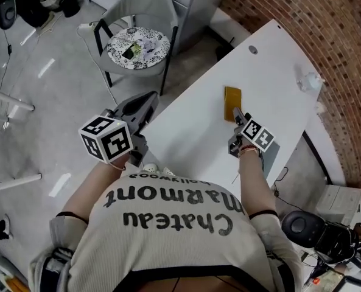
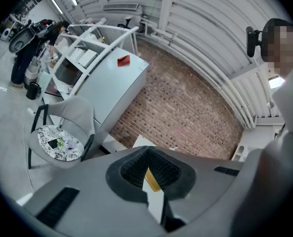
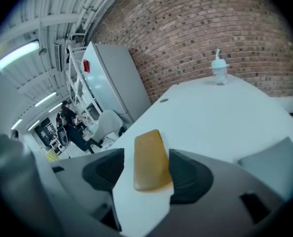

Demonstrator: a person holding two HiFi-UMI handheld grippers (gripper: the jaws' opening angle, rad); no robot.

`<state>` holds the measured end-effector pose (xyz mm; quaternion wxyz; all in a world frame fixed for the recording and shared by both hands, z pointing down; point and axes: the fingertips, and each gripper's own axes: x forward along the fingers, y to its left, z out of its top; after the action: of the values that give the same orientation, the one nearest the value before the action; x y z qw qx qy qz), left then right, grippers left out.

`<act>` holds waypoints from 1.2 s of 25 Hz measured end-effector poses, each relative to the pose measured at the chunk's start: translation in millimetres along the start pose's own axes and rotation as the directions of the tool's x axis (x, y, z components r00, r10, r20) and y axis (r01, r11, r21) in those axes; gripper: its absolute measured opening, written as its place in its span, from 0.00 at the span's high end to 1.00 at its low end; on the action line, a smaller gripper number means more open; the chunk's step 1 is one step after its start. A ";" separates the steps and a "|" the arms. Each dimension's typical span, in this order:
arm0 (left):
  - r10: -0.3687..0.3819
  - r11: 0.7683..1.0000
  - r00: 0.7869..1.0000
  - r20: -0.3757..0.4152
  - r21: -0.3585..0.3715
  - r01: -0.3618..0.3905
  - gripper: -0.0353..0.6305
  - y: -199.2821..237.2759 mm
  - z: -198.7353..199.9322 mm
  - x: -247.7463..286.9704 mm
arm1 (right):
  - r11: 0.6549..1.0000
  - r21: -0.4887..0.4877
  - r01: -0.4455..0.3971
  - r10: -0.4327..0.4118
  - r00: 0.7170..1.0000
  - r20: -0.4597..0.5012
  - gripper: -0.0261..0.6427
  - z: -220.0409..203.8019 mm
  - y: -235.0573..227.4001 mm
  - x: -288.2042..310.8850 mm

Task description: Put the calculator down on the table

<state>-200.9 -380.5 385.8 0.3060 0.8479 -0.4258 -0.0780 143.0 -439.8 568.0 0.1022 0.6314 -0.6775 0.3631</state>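
Note:
The calculator (image 1: pixel 232 103), a flat yellow-brown slab, lies on the white table (image 1: pixel 277 53). My right gripper (image 1: pixel 236 117) sits just behind its near end, low over the table. In the right gripper view the calculator (image 3: pixel 149 159) rests flat between the spread jaws of the right gripper (image 3: pixel 146 172), which is open, with bare table showing on its left side. My left gripper (image 1: pixel 148 99) hangs off the table's left edge, above the floor. In the left gripper view its pads are closed to a thin slit, left gripper (image 2: pixel 148 176), through which the calculator (image 2: pixel 152 180) shows far off.
A grey chair with a patterned cushion (image 1: pixel 137 46) stands left of the table. A small white item (image 1: pixel 308 81) sits near the far right edge by the brick wall (image 1: pixel 332 23). A grey flat thing (image 3: pixel 279 157) lies beside the right gripper. A black office chair (image 1: pixel 302 225) is lower right.

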 end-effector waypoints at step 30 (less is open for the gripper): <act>-0.165 0.959 0.983 0.079 0.244 0.142 0.94 -97.6 12.8 -5.4 | 0.943 -0.242 -0.228 0.328 0.758 0.563 0.96 100.2 160.6 -237.3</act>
<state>-143.4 -338.2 317.7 0.1740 0.9040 -0.3796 -0.0920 68.9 -326.5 296.3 -0.1212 0.5950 -0.7880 0.1021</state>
